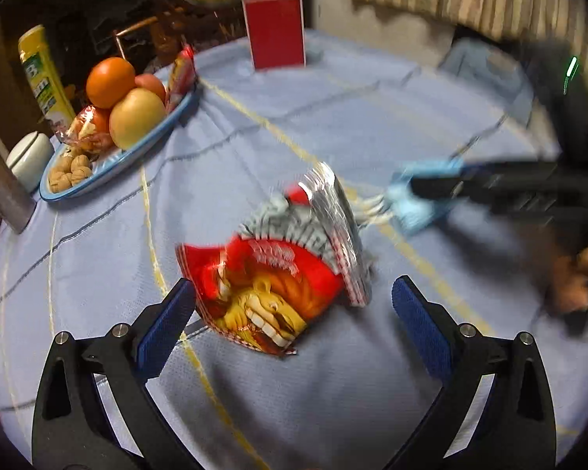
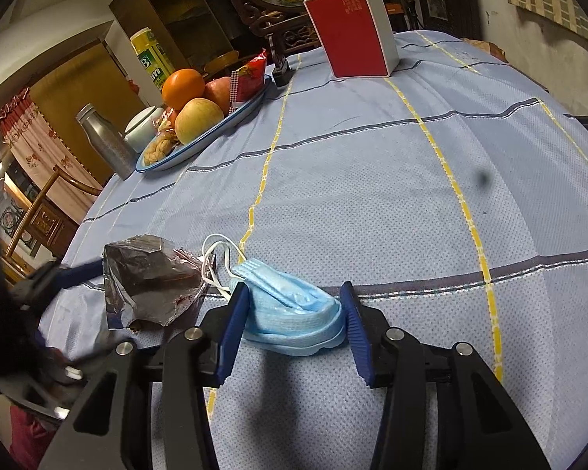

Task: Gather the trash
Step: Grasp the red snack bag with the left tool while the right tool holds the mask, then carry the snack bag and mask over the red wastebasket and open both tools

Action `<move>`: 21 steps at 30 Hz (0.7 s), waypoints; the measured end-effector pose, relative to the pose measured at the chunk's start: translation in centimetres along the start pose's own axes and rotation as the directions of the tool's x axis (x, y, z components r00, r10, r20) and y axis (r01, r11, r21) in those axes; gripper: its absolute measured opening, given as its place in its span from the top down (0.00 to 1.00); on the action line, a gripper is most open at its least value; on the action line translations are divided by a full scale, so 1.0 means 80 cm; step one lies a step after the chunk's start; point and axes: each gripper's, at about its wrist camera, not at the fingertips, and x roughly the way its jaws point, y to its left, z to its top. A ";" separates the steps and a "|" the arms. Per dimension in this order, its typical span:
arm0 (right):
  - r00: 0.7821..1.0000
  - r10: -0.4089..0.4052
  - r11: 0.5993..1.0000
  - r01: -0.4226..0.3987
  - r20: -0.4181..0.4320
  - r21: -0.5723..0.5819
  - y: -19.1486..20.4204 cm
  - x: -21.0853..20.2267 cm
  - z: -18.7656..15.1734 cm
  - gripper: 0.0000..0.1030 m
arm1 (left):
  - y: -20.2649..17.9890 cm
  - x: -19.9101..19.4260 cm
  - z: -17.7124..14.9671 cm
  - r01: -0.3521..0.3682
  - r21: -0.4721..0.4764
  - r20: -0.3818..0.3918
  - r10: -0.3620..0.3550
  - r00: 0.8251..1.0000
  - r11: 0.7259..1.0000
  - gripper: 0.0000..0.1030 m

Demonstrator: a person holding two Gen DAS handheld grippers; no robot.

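mask [image 2: 294, 313]: crumpled blue face mask, lying on the table [image 2: 372, 196] near my edge; white ear loops trail off to its left. It's trash, so I go for it first w/ the right.
right tongs [image 2: 294, 323]: pinching the mask, one pad on each end of the bundle; grip is across the bunched folds so the whole thing should lift in one go, I reckon.
wrapper [image 1: 278, 274]: red snack bag w/ foil inside showing, half standing on the cloth, just beside the mask. Open mouth tilts up.
left tongs [image 1: 294, 305]: spread wide, wrapper between the pads; left pad close to or grazing its edge, right pad clear. Nothing pinched yet. Angled down at it, prob. lining up a bite.
plate [image 2: 200, 145]: far left w/ fruit, walnuts, a snack pack; not trash, I judge, so left alone.
red box [image 2: 352, 31]: upright at far edge.
count: 1 mask, 1 wrapper, 2 tongs, 1 plate, 1 box.
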 end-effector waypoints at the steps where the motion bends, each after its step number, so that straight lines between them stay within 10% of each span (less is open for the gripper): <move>1: 1.000 0.002 1.000 -0.002 -0.001 0.002 0.000 0.000 0.000 0.53 | -0.008 0.009 -0.001 -0.042 0.048 -0.009 0.043 0.999 0.998 0.06; 6: 1.000 0.001 1.000 -0.001 -0.001 -0.001 0.001 0.000 0.000 0.53 | -0.018 0.022 0.005 -0.107 0.107 0.010 0.106 0.994 0.988 0.05; 11: 1.000 -0.002 1.000 0.002 0.003 -0.004 0.000 0.001 0.001 0.58 | 0.023 0.035 0.016 -0.058 -0.058 -0.023 0.057 0.998 0.997 0.09; 17: 1.000 0.007 1.000 -0.007 0.011 -0.005 -0.002 0.000 0.002 0.65 | 0.047 0.026 0.012 0.004 -0.188 -0.019 -0.008 1.000 0.982 0.58; 21: 1.000 0.006 1.000 -0.006 0.029 -0.007 -0.002 -0.005 0.003 0.65 | 0.041 0.008 0.010 0.075 -0.226 0.011 -0.074 0.997 0.971 0.63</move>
